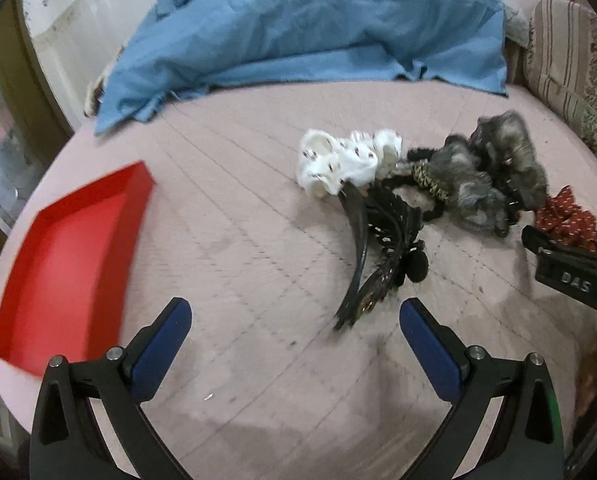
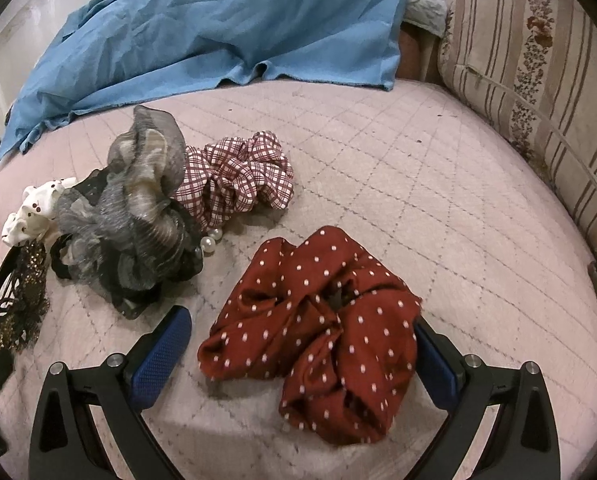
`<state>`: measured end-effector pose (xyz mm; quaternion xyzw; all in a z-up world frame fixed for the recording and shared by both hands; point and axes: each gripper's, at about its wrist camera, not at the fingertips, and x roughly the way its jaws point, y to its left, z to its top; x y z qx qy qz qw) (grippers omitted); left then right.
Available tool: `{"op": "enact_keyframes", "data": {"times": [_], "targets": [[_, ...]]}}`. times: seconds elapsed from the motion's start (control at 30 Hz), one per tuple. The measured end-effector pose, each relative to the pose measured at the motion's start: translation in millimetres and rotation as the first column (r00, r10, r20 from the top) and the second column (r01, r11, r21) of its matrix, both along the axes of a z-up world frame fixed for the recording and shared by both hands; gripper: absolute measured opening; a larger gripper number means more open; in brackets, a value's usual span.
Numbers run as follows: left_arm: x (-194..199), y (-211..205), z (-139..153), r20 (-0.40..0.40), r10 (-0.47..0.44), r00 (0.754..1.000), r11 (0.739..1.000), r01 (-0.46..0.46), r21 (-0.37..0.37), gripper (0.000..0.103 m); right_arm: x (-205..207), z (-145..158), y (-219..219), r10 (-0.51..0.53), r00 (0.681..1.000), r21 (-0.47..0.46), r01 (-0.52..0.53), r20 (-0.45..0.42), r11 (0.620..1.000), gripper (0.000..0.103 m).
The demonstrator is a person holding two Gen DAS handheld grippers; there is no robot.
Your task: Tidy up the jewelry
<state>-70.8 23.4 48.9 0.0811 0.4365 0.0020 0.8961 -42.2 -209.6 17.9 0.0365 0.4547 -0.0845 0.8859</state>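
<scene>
A pile of hair accessories lies on the pink quilted bed [image 1: 258,184]. In the left wrist view I see a white scrunchie [image 1: 346,164], a black beaded hair clip [image 1: 382,248], a grey fluffy scrunchie [image 1: 482,176] and a red tray [image 1: 66,264] at the left. My left gripper [image 1: 294,328] is open, just short of the black clip. In the right wrist view a red polka-dot scrunchie [image 2: 318,332] lies between the fingers of my open right gripper [image 2: 302,340]. Behind it sit a grey scrunchie [image 2: 138,208], a checked scrunchie [image 2: 242,176] and pearls [image 2: 212,240].
A crumpled blue cloth [image 1: 298,28] covers the back of the bed. A striped floral cushion [image 2: 538,72] stands at the right. The right gripper's body [image 1: 570,272] shows at the right edge of the left wrist view. The red tray holds nothing visible.
</scene>
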Motion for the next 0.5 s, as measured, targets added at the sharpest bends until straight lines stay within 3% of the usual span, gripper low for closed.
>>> {"op": "enact_keyframes", "data": {"times": [0.27, 0.5], "targets": [[-34, 16, 29, 0.042, 0.007, 0.999, 0.999, -0.005, -0.047, 0.103, -35, 26, 9, -0.050, 0.991, -0.033, 0.055, 0.121, 0.998, 0.103], [-63, 20, 54, 0.118, 0.005, 0.993, 0.999, 0.002, -0.053, 0.103, -73, 39, 29, -0.069, 0.975, -0.151, 0.102, 0.210, 0.983, 0.103]]}}
